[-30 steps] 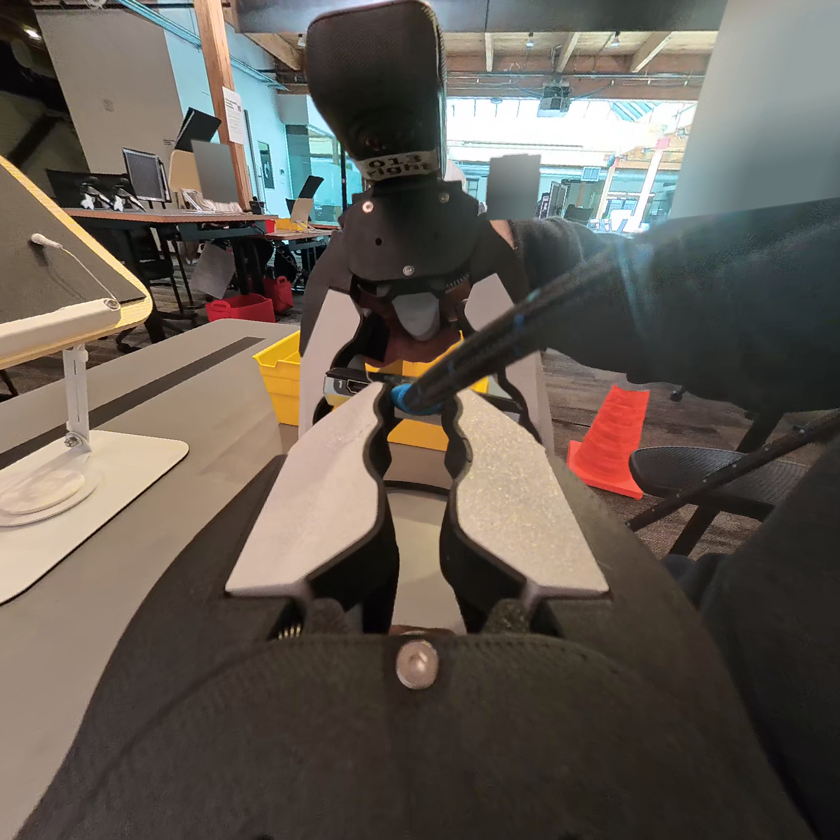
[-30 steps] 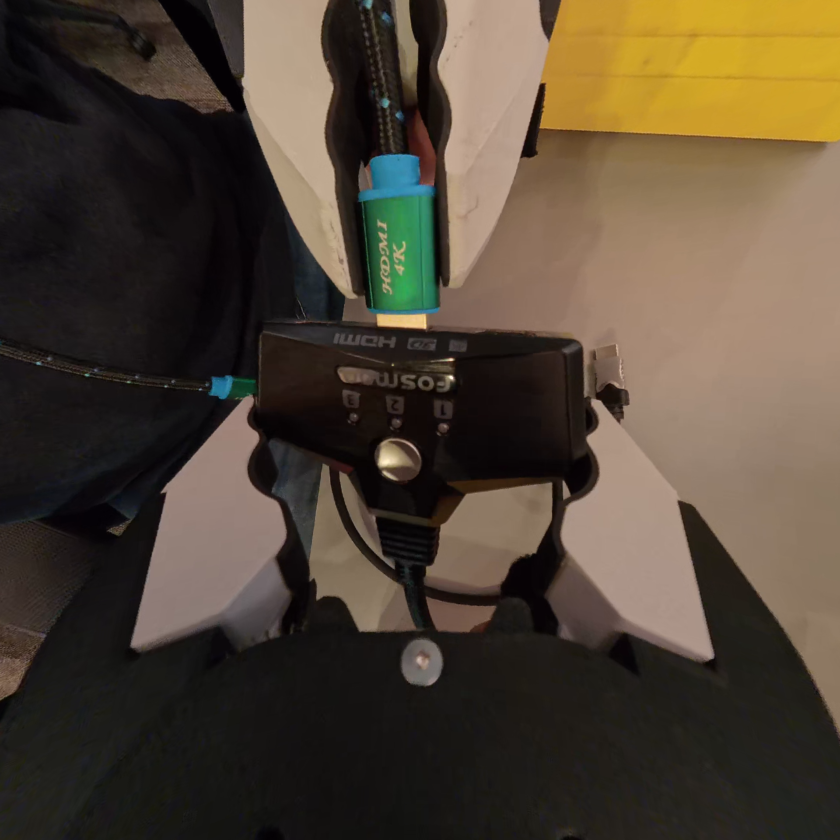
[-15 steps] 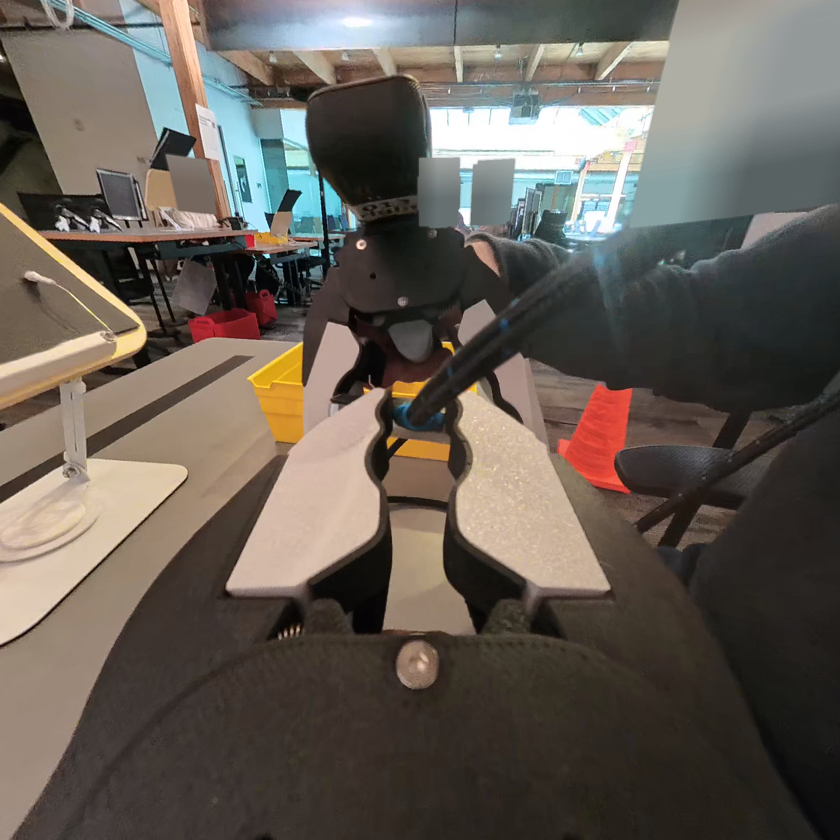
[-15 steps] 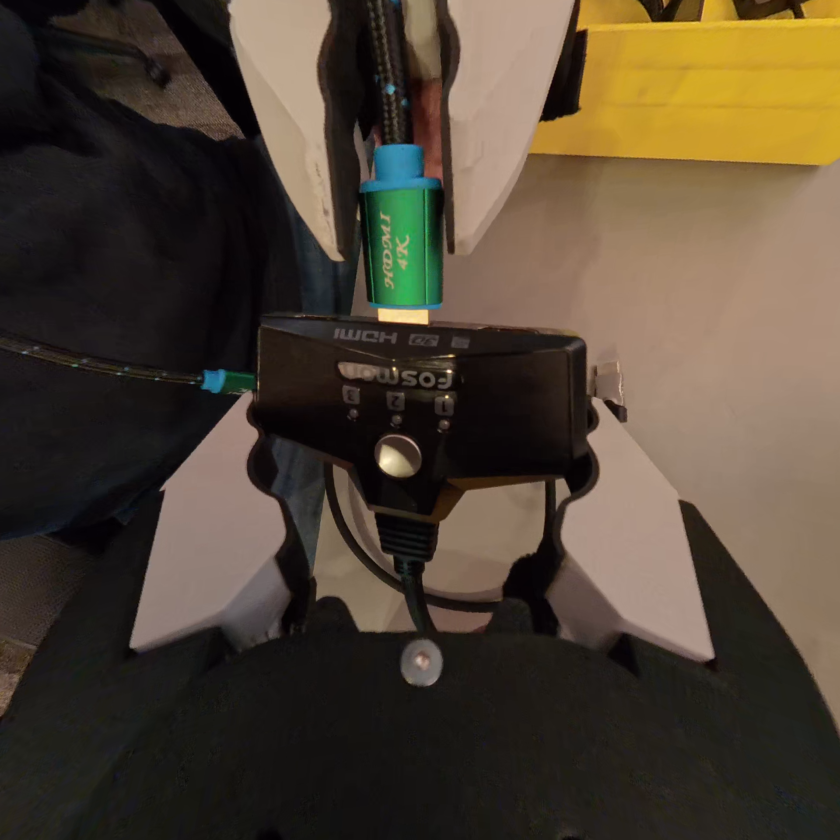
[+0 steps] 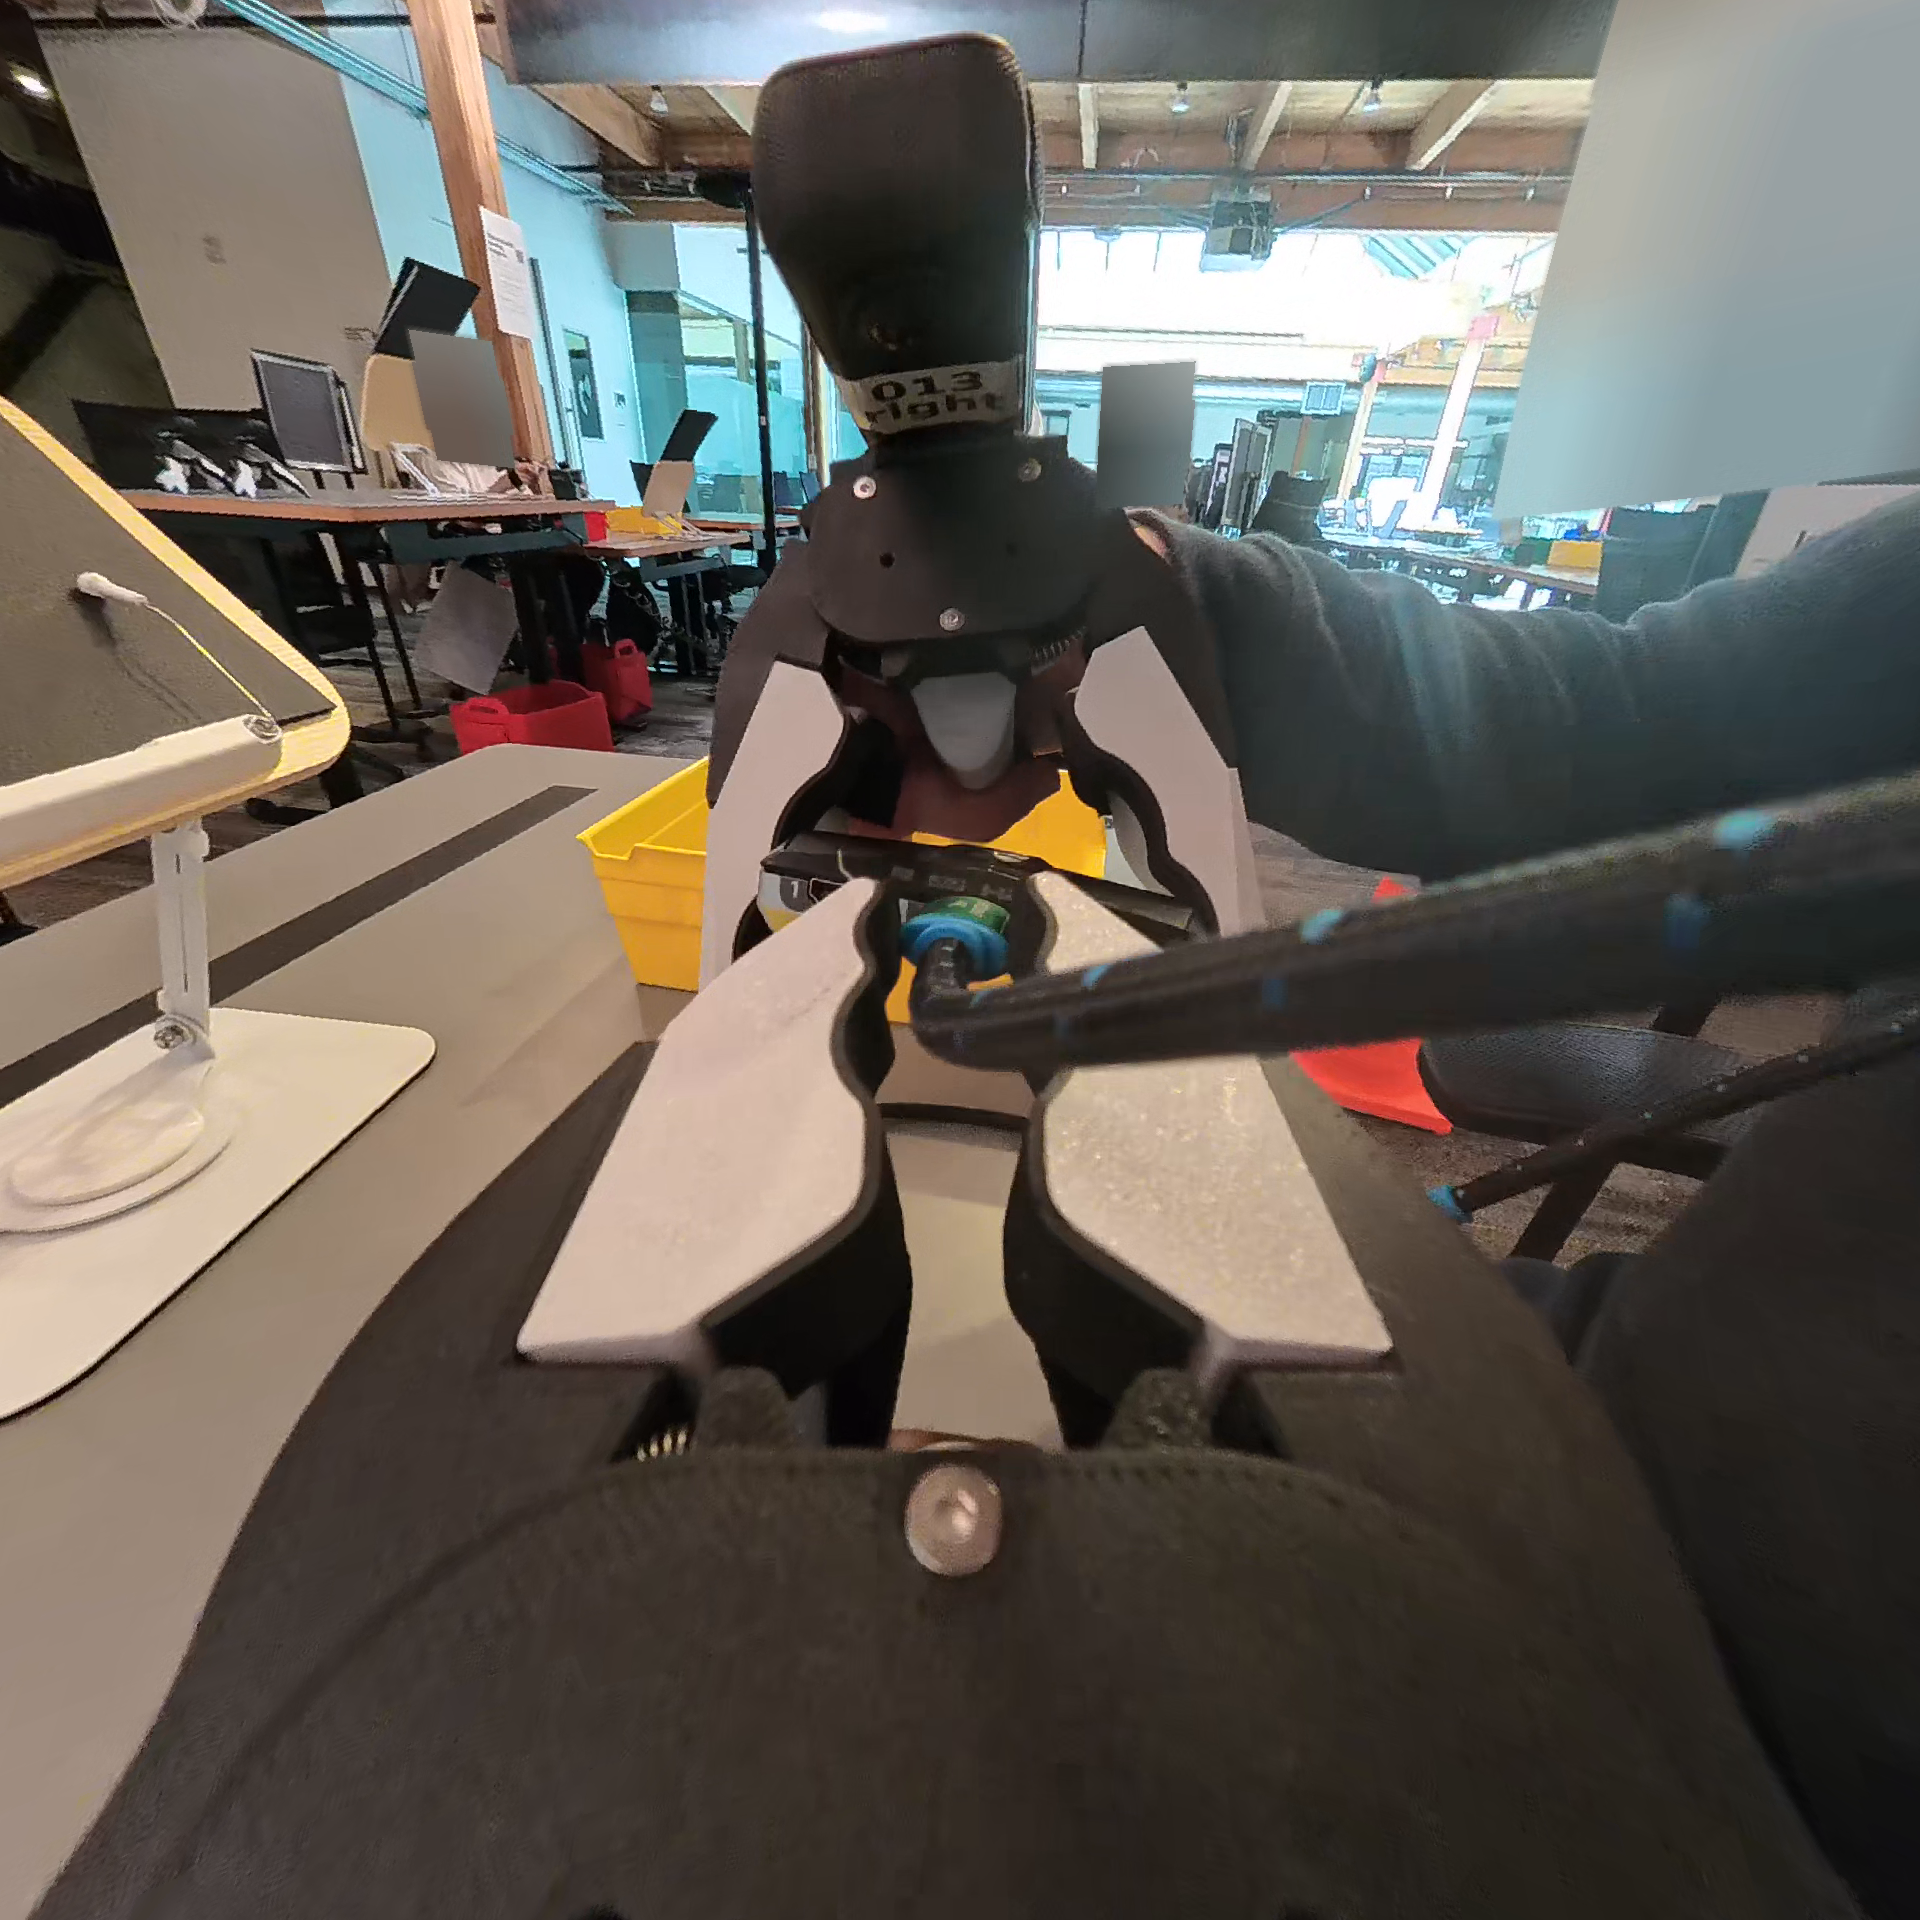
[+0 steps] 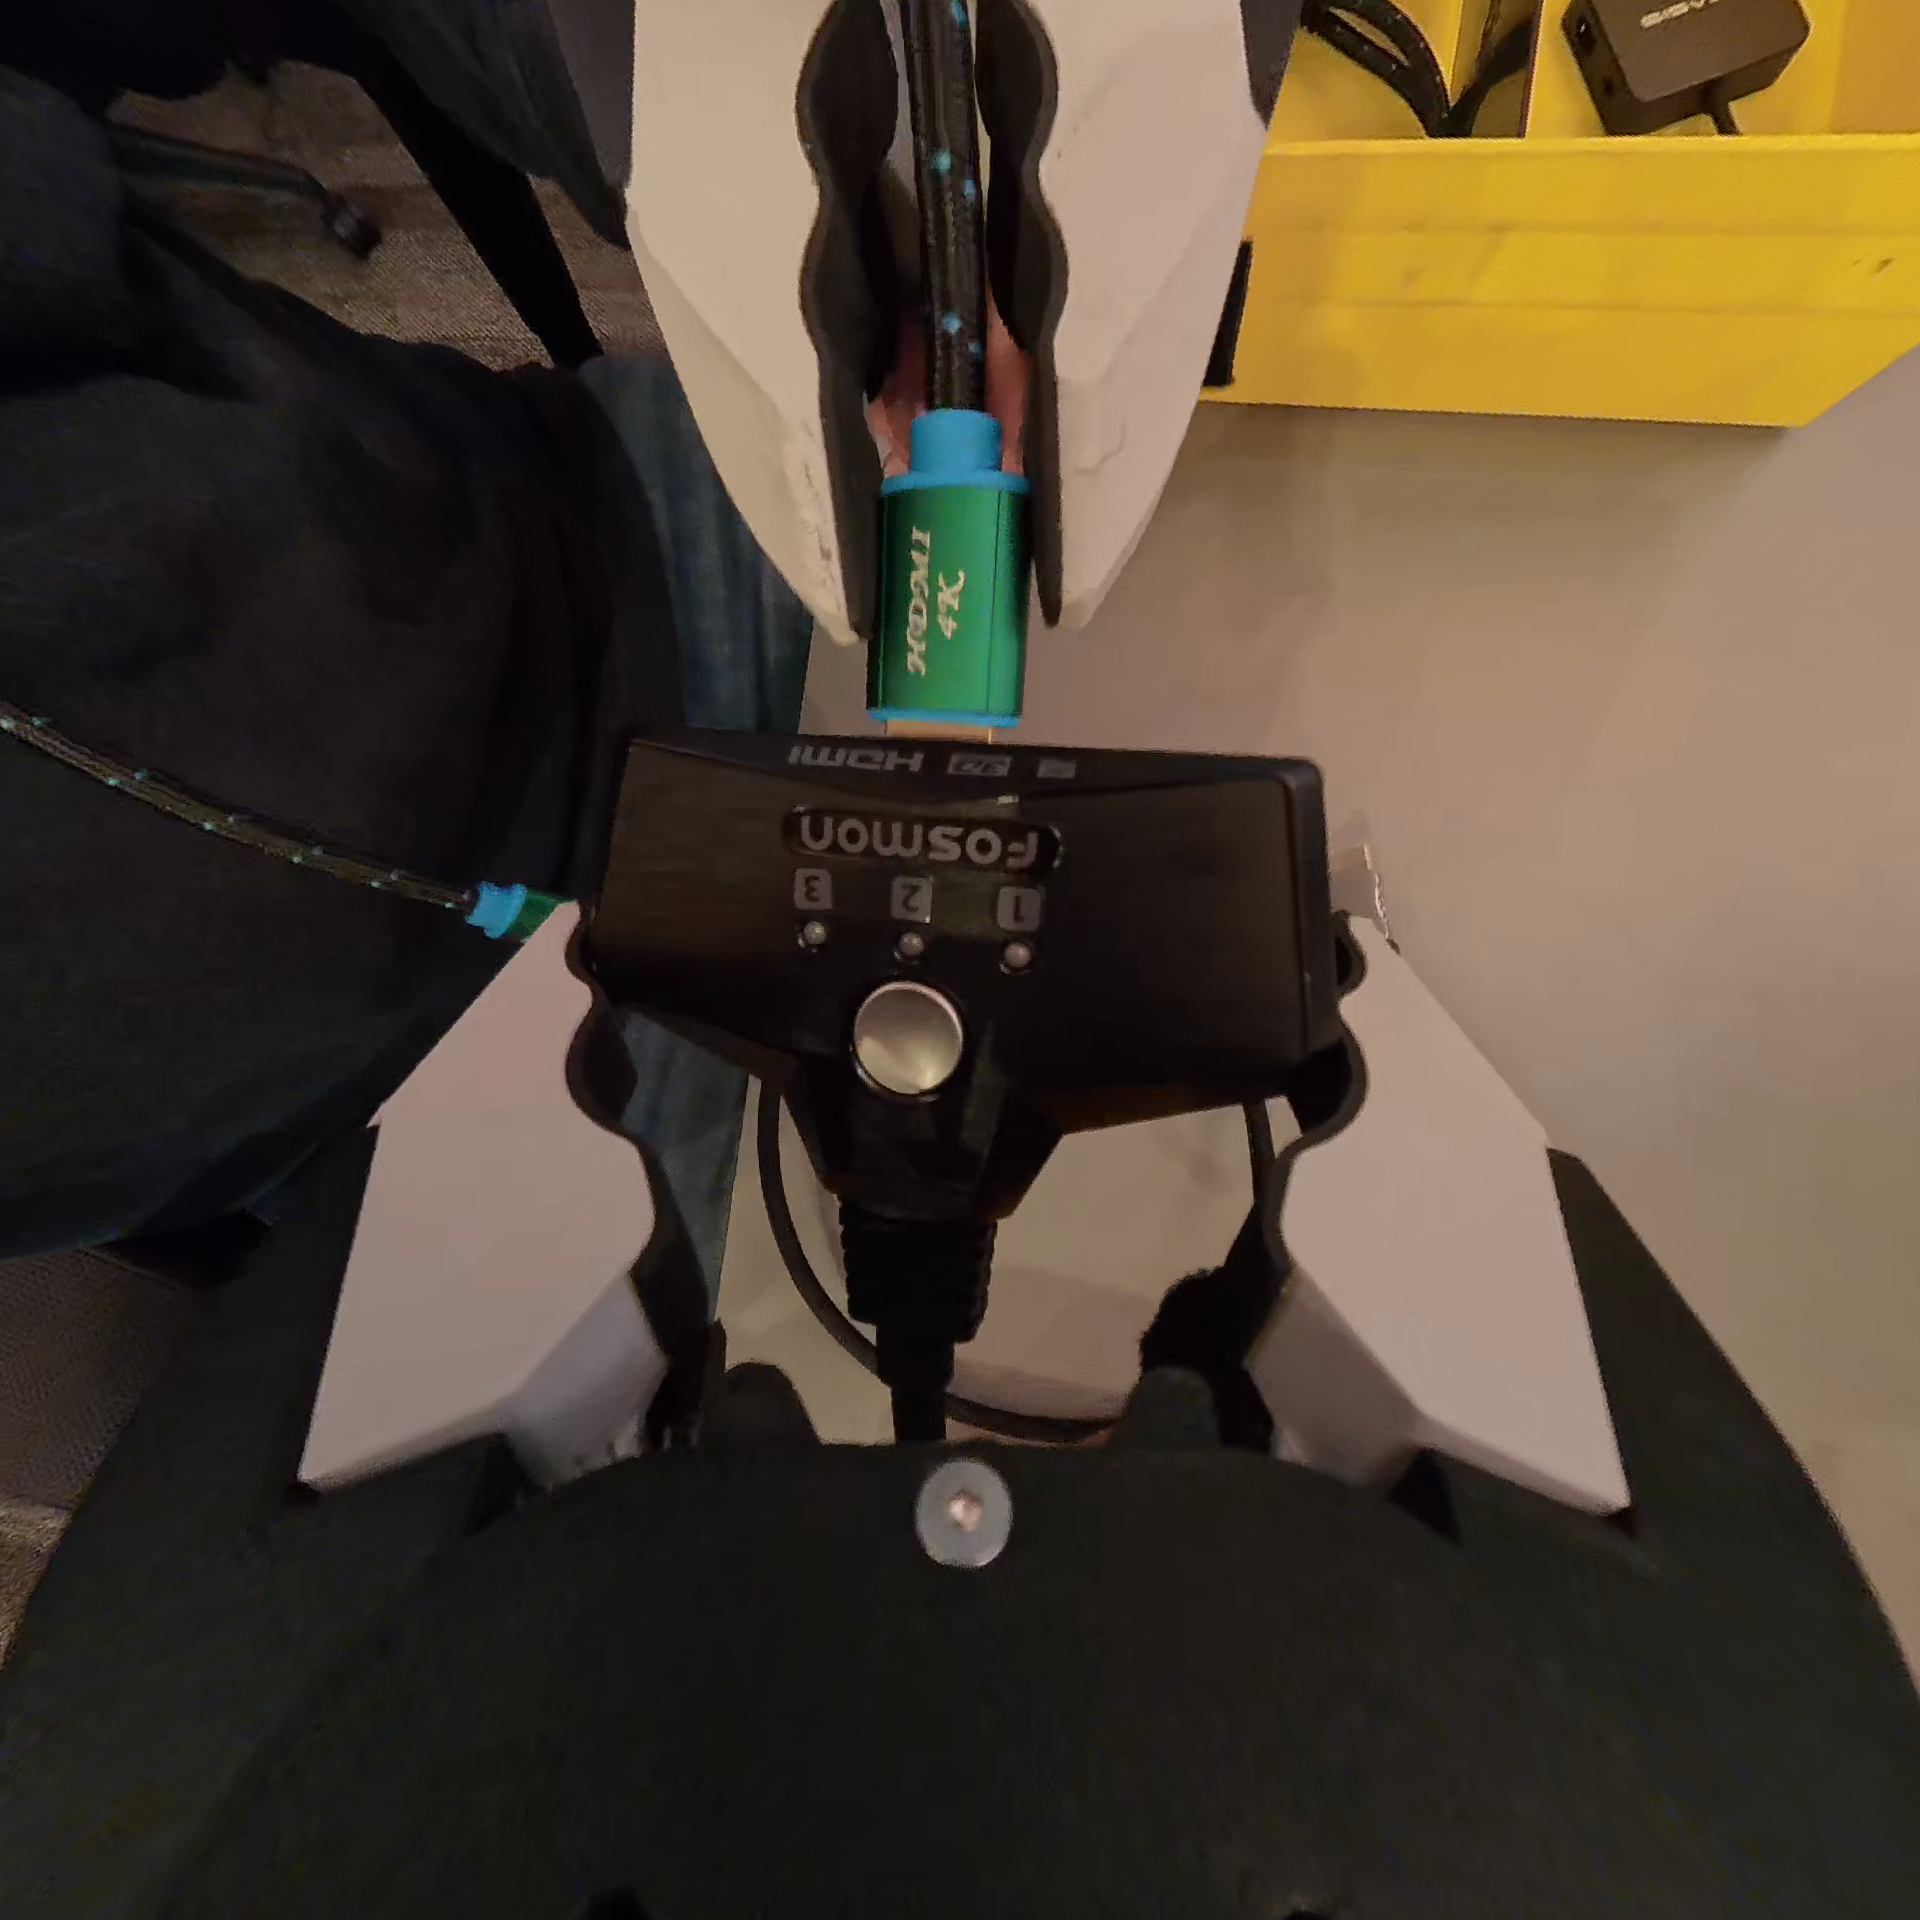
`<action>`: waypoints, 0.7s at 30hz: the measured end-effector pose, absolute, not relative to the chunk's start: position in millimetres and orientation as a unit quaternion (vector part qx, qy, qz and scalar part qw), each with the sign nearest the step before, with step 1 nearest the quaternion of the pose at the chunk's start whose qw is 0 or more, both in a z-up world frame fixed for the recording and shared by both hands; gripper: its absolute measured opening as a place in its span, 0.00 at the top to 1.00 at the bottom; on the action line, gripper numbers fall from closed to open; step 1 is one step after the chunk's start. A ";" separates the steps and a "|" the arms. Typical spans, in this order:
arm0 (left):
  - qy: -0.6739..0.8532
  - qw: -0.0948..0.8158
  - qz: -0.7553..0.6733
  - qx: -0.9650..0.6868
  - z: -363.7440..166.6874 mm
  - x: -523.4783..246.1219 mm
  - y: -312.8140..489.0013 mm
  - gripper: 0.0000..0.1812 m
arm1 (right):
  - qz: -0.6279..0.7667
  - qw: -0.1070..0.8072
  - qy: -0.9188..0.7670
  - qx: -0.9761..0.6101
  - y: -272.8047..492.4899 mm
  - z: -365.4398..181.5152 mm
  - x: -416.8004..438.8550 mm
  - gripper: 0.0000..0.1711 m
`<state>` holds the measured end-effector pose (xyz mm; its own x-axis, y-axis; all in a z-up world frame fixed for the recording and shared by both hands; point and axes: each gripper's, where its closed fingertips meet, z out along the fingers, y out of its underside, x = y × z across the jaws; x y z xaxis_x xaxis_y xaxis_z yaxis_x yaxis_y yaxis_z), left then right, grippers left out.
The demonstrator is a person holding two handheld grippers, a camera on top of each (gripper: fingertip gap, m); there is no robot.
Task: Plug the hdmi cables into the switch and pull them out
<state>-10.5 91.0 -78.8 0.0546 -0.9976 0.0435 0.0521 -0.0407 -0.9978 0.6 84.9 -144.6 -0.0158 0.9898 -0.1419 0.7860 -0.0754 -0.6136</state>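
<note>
Between our left tongs [image 5: 954, 935] we hold the green plug [image 5: 961, 920] of a braided cable [image 5: 1403, 961], clamped just behind its blue collar; straight ahead of the tips, the right tongs face us with the black switch [image 5: 894, 868] across their mouth, and a yellow bin [image 5: 649, 888] stands behind them on the grey table [image 5: 436, 935]. Across our right tongs [image 6: 961, 997] the switch [image 6: 961, 883] sits gripped by its two ends, and the plug [image 6: 948, 613] meets its far edge, gold tip barely showing. A second plug [image 6: 509, 909] pokes out at the left end. We judge that a tilted plug could jam or bend, and a loose grip could let the switch twist.
</note>
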 end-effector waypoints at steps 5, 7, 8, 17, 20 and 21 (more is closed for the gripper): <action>0.459 0.521 -0.510 -0.508 -77.1 -6.5 90.3 0.88 | 0.264 0.175 -0.659 -0.682 85.8 -153.9 0.2 0.25; 0.462 0.523 -0.506 -0.508 -77.1 -6.1 91.1 0.88 | 0.266 0.173 -0.658 -0.683 87.0 -156.7 -1.0 0.25; 0.462 0.525 -0.502 -0.509 -77.7 -6.5 92.3 0.88 | 0.269 0.173 -0.656 -0.684 87.4 -157.2 -1.3 0.25; 0.460 0.507 -0.502 -0.529 -89.7 -11.1 101.5 0.89 | 0.233 0.191 -0.662 -0.687 97.3 -146.8 5.5 0.25; 0.464 0.507 -0.494 -0.532 -89.4 -12.0 102.8 0.89 | 0.225 0.194 -0.662 -0.688 99.7 -148.7 4.9 0.24; 0.464 0.507 -0.494 -0.533 -89.8 -12.2 103.9 0.89 | 0.222 0.193 -0.662 -0.689 100.6 -150.3 5.0 0.24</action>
<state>-12.2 103.9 -89.8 0.0818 -0.9950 0.0575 0.0063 -0.0572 -0.9983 5.0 100.6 -150.3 0.0249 0.9984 -0.0508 0.8271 -0.0491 -0.5599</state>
